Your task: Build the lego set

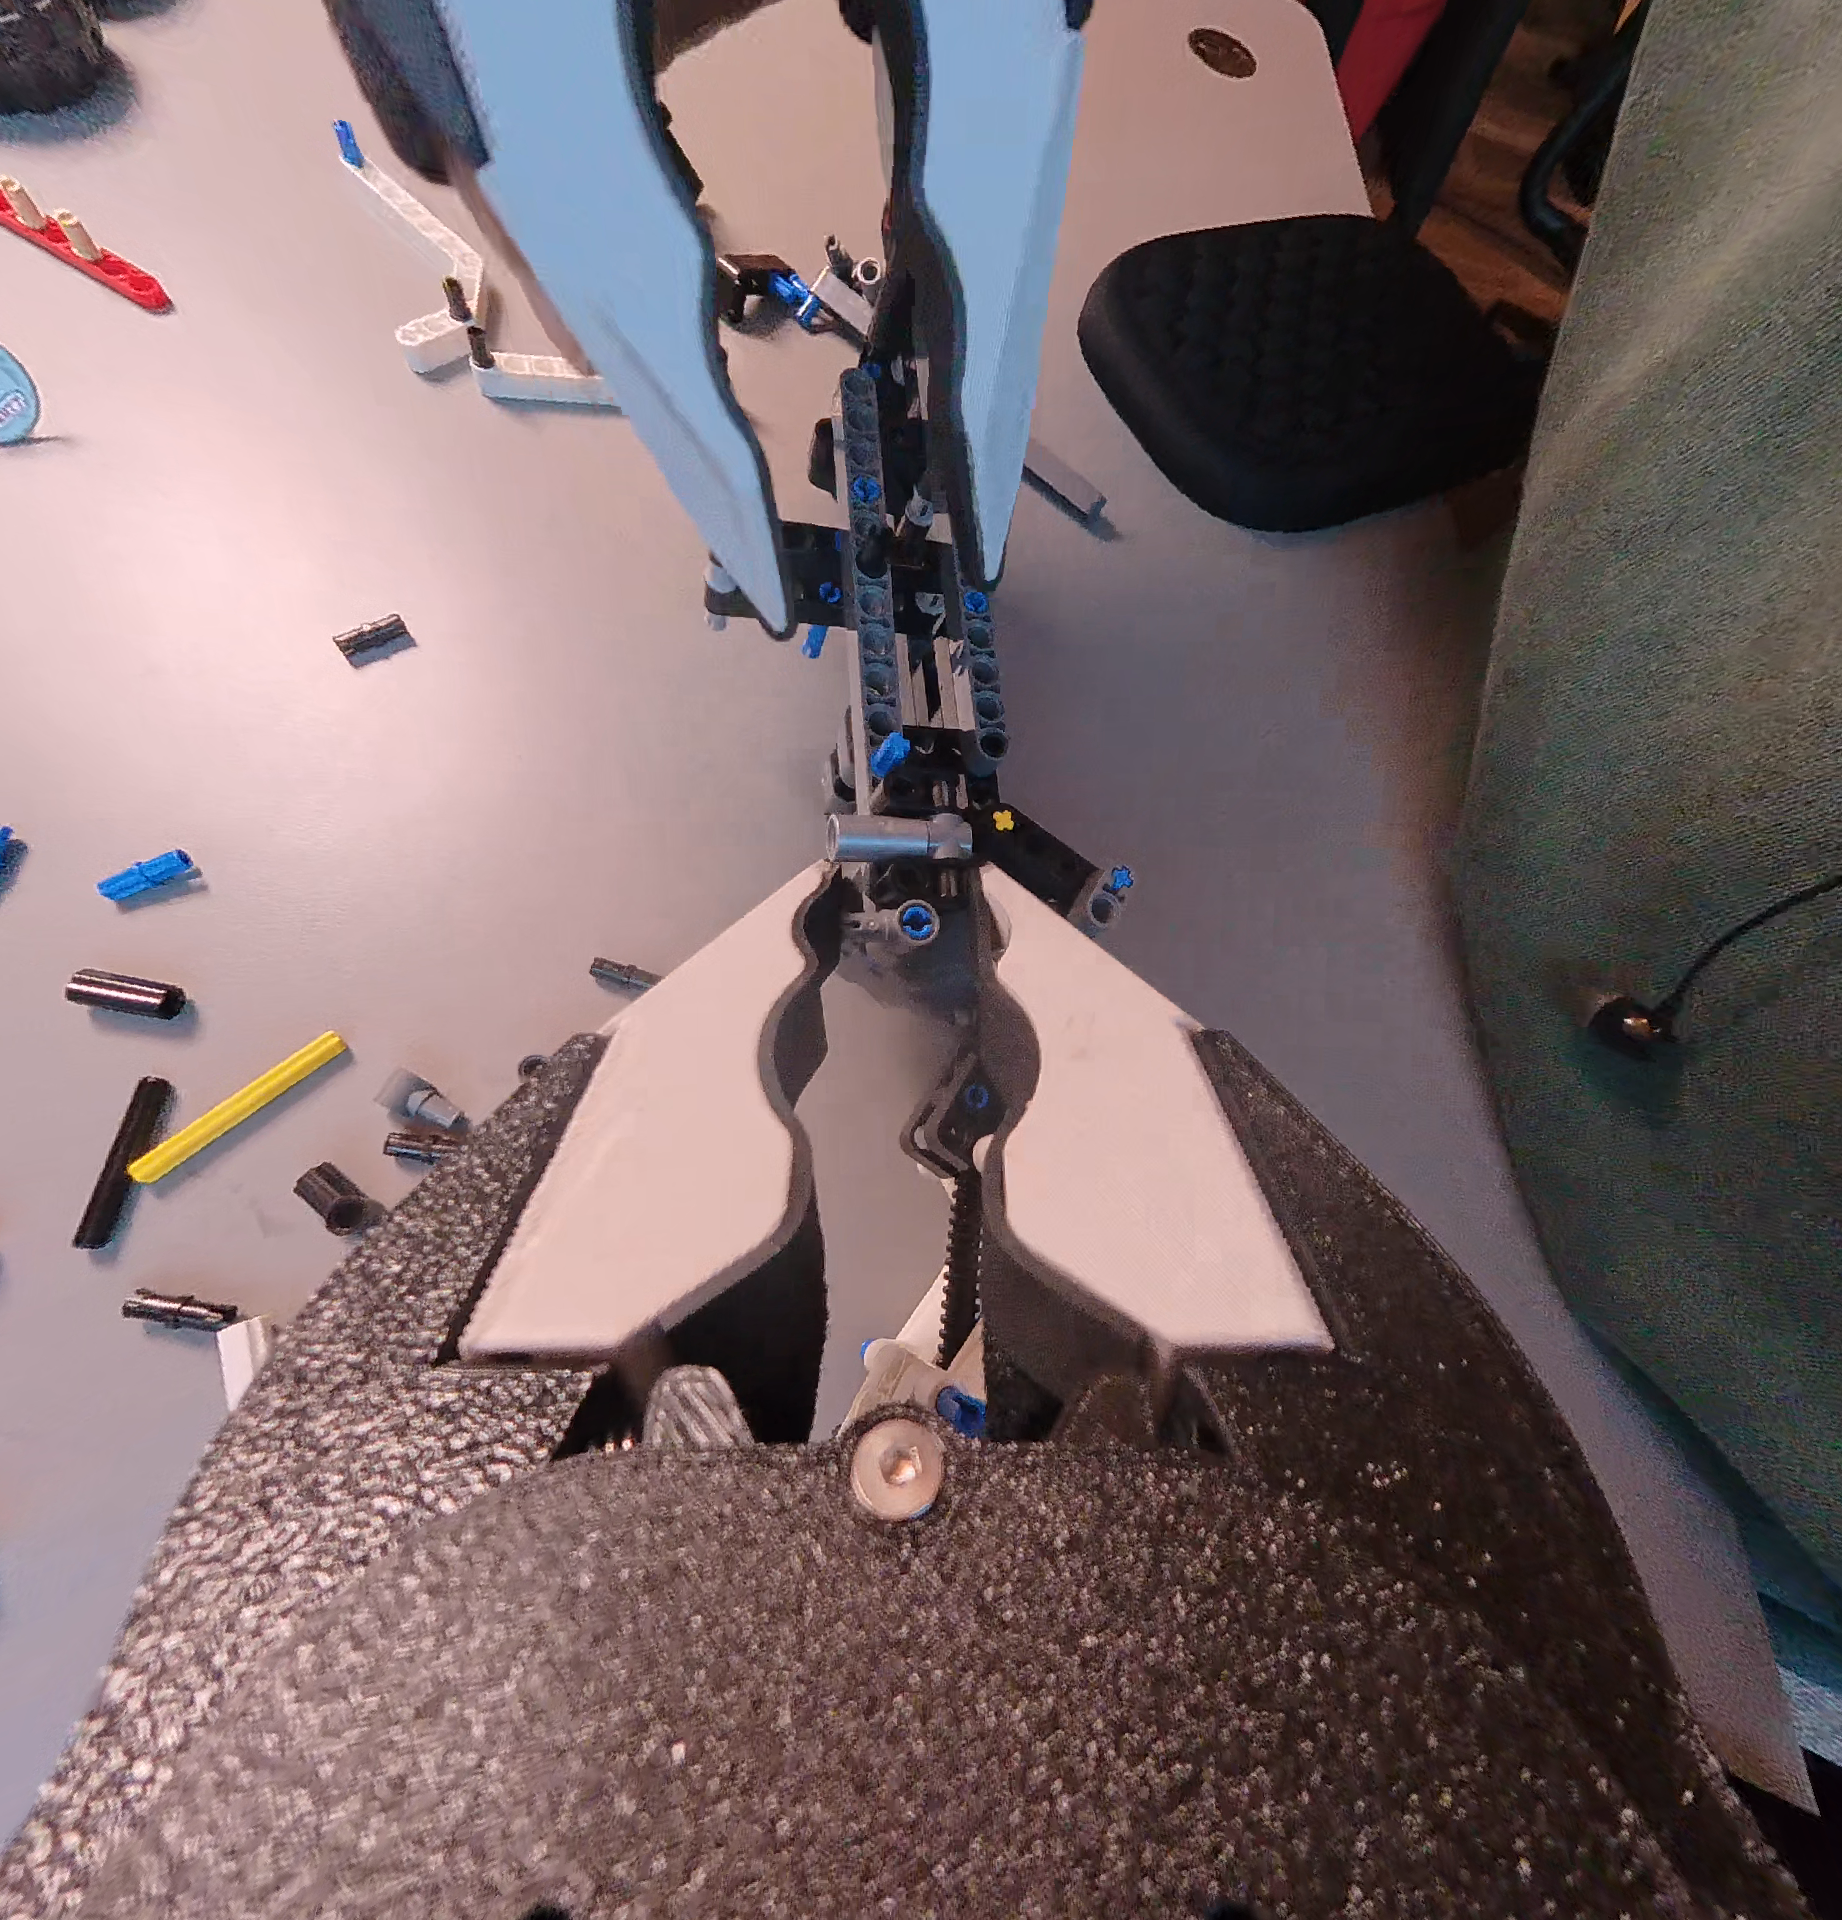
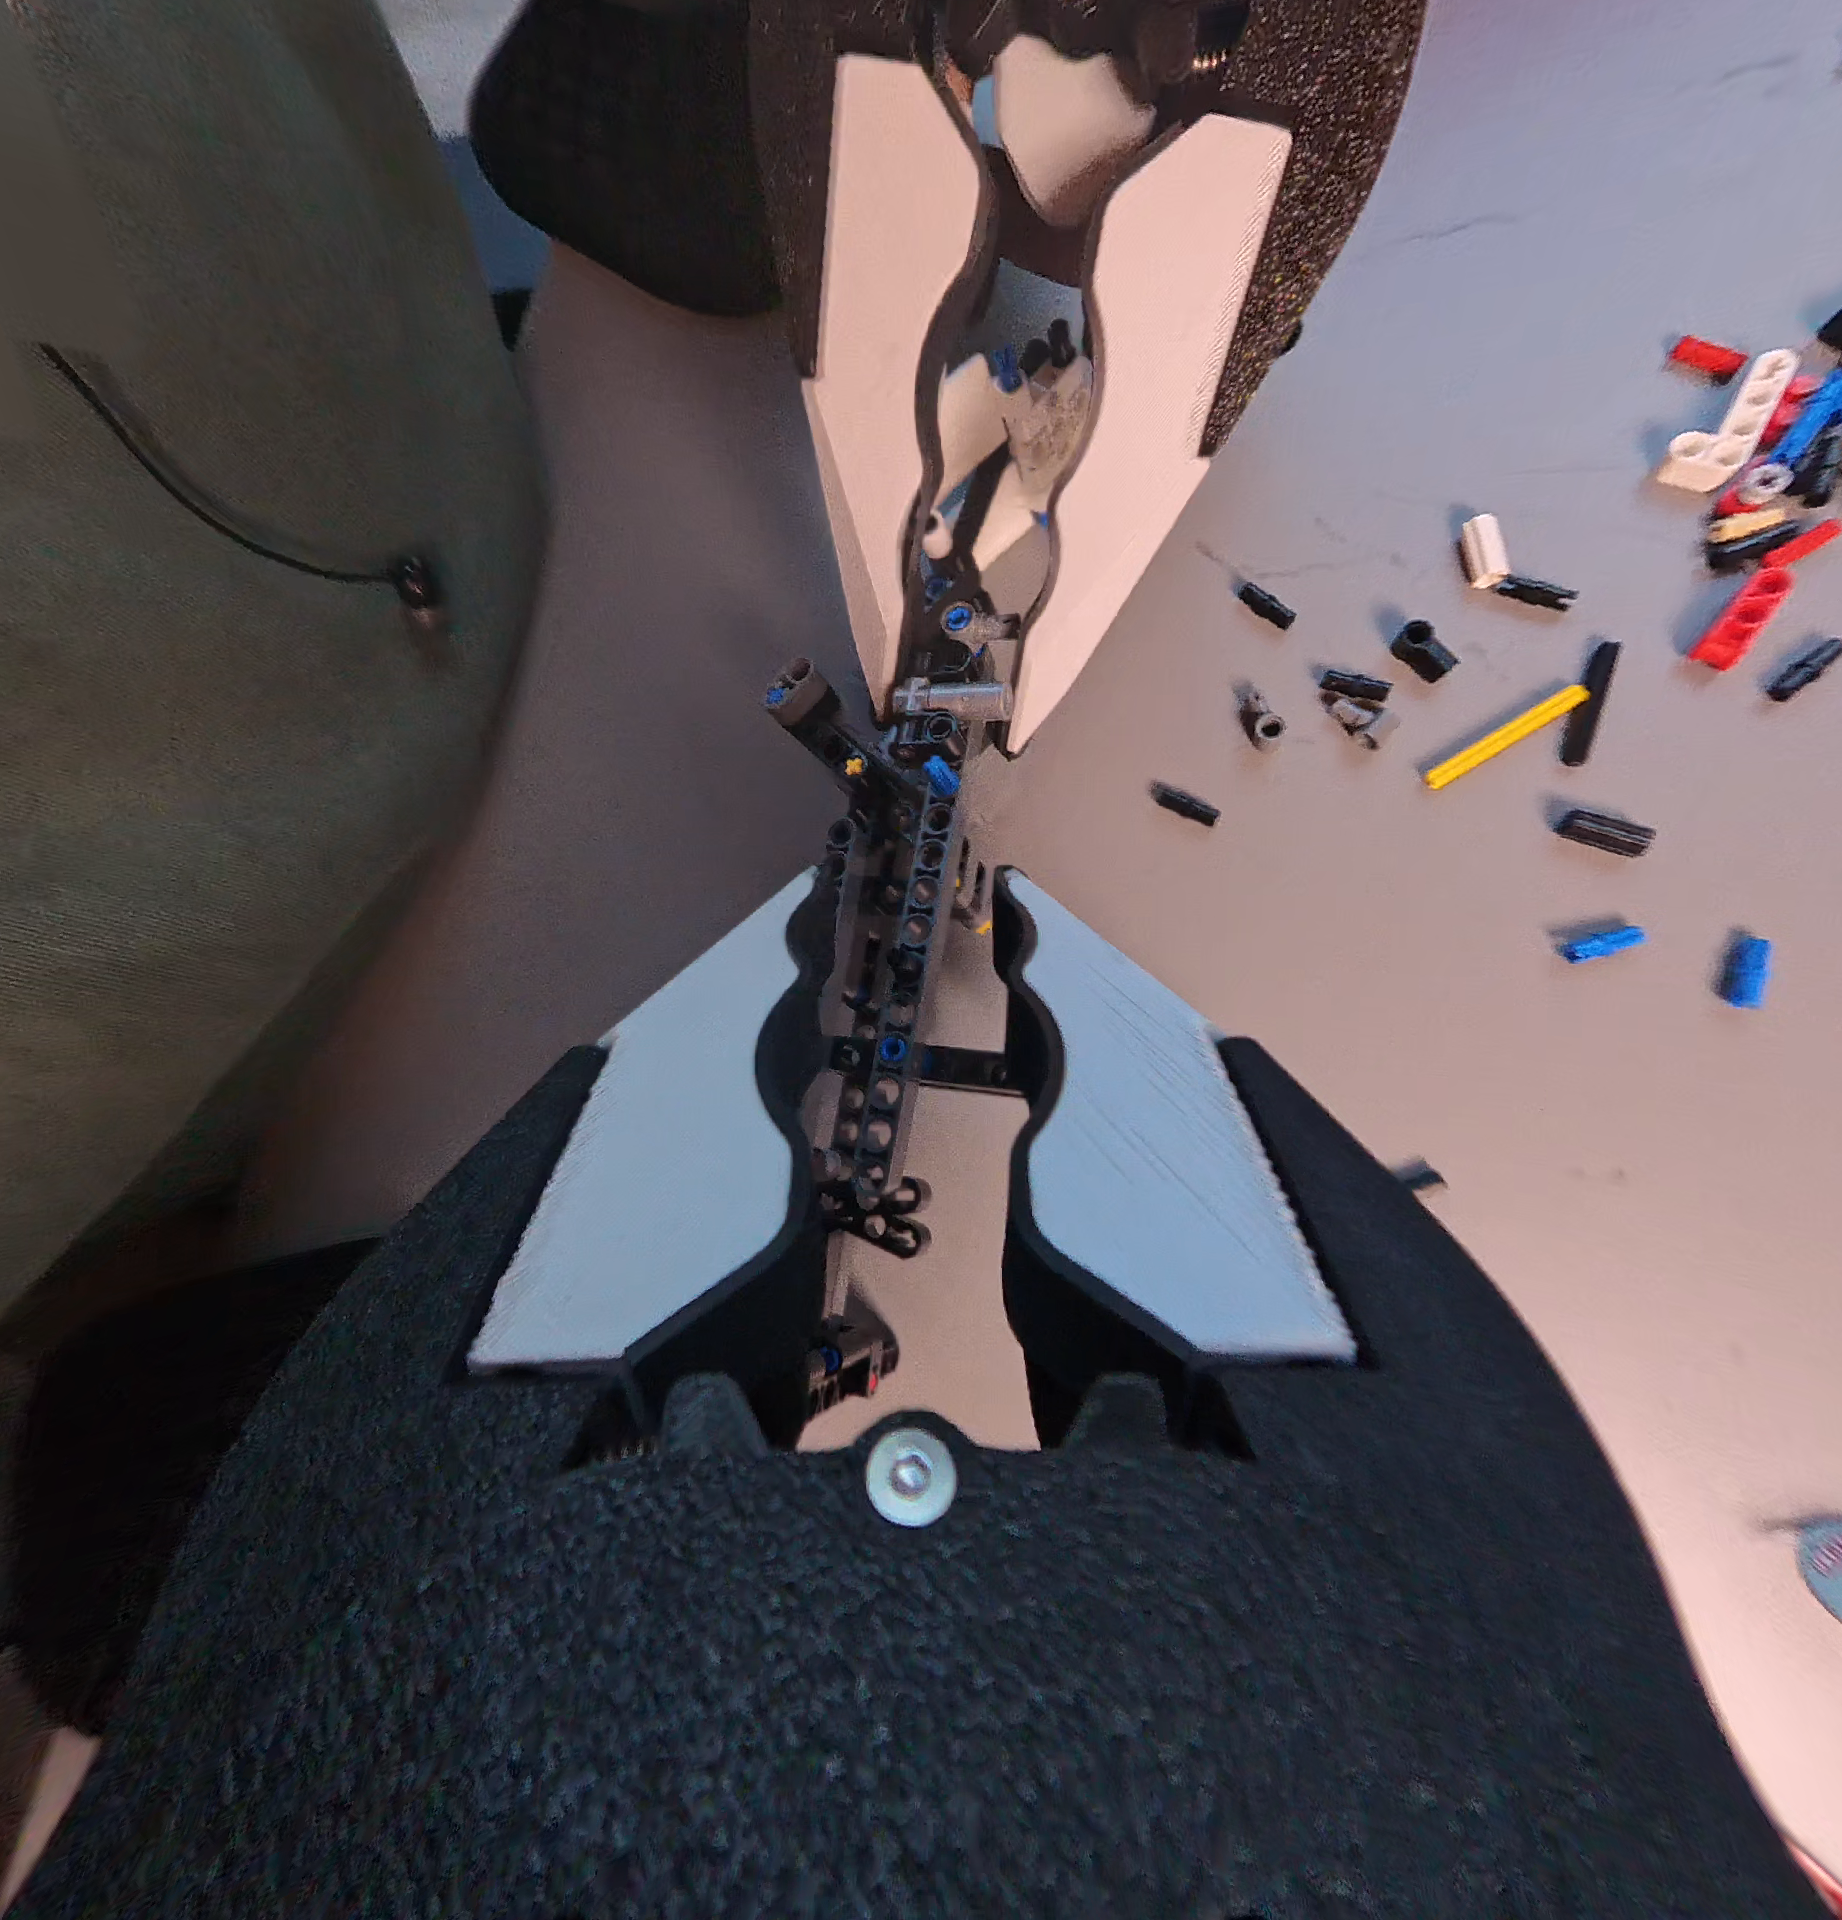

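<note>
Spanning the gap between the two claws, the half-built lego assembly point(image 1: 922, 665) hangs above the grey surface point(image 1: 273, 623), a long narrow frame of dark holed beams studded with blue pins. The left claw point(image 1: 912, 914) is clenched on its near end, just below a grey cross-connector point(image 1: 896, 836), while the right claw point(image 2: 912, 935) closes on the far stretch of the beams, its fingers pressing the frame's sides. I judge the piece light and fairly stiff along its length, but only friction-pinned, so a twist or a pull between the two grips could pop a joint. The angled black arm point(image 1: 1047, 847) and the protruding pin ends look like poor holds; the flat faces of the paired beams seem the safest place to pinch, squarely and without squeezing hard. Smooth plastic against smooth fingers may slip if the frame is levered. Loose parts lie scattered well apart on the surface, among them a yellow axle point(image 1: 236, 1107), blue pins point(image 1: 146, 875) and a red beam point(image 1: 65, 244).
</note>
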`<state>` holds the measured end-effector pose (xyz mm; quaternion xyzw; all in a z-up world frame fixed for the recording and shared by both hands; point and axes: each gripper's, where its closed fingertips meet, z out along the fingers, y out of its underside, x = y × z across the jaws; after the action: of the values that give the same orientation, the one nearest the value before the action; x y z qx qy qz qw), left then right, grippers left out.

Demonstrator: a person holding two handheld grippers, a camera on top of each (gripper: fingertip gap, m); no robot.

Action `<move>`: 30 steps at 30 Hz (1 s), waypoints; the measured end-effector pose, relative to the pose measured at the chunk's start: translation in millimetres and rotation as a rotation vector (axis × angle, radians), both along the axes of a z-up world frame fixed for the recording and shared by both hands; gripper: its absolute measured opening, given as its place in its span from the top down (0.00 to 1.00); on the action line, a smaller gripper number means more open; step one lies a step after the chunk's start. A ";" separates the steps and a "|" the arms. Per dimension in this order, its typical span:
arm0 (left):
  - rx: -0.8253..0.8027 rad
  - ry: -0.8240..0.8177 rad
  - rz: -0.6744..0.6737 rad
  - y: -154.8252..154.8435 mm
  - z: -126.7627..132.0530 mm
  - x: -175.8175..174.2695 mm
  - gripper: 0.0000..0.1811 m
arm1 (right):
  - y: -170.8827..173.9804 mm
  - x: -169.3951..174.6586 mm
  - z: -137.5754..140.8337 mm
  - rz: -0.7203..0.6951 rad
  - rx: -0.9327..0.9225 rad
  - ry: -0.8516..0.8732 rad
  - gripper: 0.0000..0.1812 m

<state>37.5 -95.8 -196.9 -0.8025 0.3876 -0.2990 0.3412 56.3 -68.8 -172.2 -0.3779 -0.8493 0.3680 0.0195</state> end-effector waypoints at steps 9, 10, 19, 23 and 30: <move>0.005 -0.004 -0.015 -3.5 -1.3 7.0 0.87 | -7.9 -4.0 -10.2 -0.034 0.182 0.189 0.99; 0.009 -0.005 -0.019 -4.5 -1.3 7.3 0.87 | -8.9 -3.6 -10.3 -0.029 0.186 0.190 0.99; 0.038 -0.017 -0.058 -14.1 2.6 10.4 0.85 | -12.0 0.9 -11.0 0.013 0.183 0.192 1.00; 0.045 -0.007 -0.090 -18.5 1.0 15.8 0.88 | -12.3 3.3 -9.5 0.011 0.141 0.154 0.93; 0.035 -0.035 -0.059 -19.4 5.2 14.3 0.81 | -13.2 8.0 -7.6 0.020 0.113 0.113 0.90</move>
<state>51.8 -115.2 -191.7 -0.7792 0.4103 -0.3159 0.3530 64.3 -82.0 -179.7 -0.3464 -0.8700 0.3404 0.0850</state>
